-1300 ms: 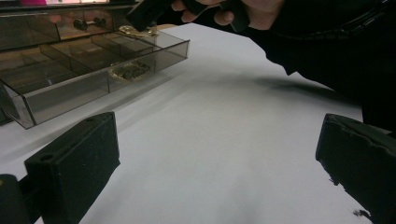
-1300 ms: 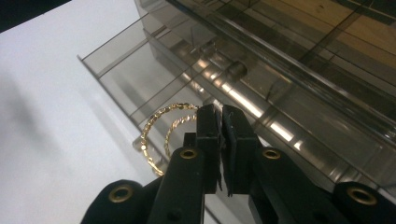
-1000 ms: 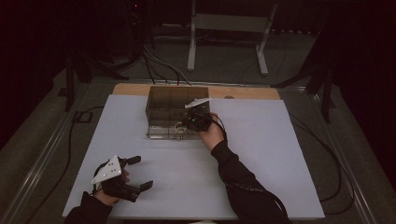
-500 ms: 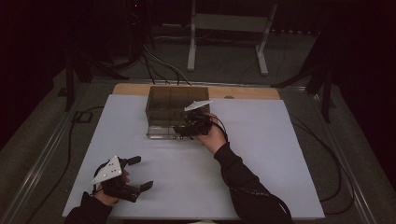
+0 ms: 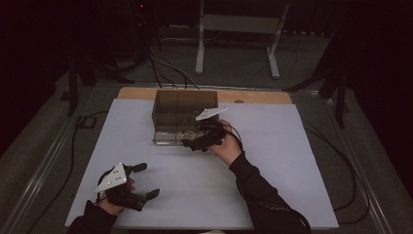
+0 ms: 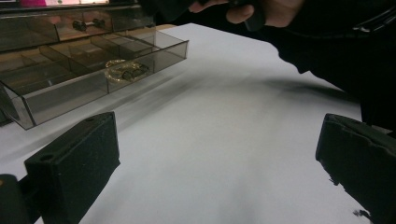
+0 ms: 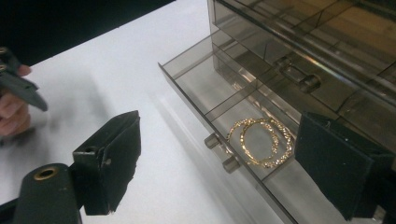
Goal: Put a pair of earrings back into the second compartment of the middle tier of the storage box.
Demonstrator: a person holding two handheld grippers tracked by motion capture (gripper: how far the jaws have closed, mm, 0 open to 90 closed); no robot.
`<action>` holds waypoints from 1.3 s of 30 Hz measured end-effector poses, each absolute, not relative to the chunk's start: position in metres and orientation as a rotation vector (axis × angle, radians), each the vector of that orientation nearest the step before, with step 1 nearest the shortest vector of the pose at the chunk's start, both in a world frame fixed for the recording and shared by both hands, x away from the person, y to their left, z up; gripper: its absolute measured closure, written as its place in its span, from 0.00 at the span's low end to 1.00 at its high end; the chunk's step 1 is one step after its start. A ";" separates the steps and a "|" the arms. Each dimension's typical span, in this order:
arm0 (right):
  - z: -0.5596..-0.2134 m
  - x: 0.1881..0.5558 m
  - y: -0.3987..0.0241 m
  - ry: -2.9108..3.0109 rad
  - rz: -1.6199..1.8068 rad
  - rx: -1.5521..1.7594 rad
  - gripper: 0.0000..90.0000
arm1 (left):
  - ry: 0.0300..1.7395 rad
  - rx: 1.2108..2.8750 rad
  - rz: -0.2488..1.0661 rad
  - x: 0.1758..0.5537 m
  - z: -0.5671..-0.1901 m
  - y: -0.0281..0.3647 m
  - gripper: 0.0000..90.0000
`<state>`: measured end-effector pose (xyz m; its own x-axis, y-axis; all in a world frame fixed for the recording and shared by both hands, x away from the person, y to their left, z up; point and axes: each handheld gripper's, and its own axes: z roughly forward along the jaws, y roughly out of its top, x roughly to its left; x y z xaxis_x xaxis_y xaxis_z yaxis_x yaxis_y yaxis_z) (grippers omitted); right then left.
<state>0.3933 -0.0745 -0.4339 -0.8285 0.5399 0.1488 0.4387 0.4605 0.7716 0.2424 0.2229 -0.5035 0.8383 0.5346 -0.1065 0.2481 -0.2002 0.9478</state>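
Nearby: gold hoops (image 7: 259, 141) in open drawer (image 7: 196, 88).

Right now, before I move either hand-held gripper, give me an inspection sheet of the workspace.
Surface: white mat on a wooden table, bare in front.
Job's things: smoky drawer box, bottom drawer pulled out; two gold hoops lie in one compartment.
Clutter: nothing seen.
Grippers: left hand-held gripper open, near edge; right hand-held gripper open, over the drawer front.
Cables: one on the floor at left.
Surroundings: dark; metal stand behind.
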 end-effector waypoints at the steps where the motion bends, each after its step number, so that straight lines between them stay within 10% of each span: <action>1: -0.430 0.390 -0.079 2.585 1.327 0.859 0.11 | 0.596 1.791 0.288 0.242 -0.504 0.223 0.00; 39: -0.467 0.329 -0.190 2.488 1.343 0.943 0.00 | 0.606 1.794 0.301 0.242 -0.503 0.224 0.00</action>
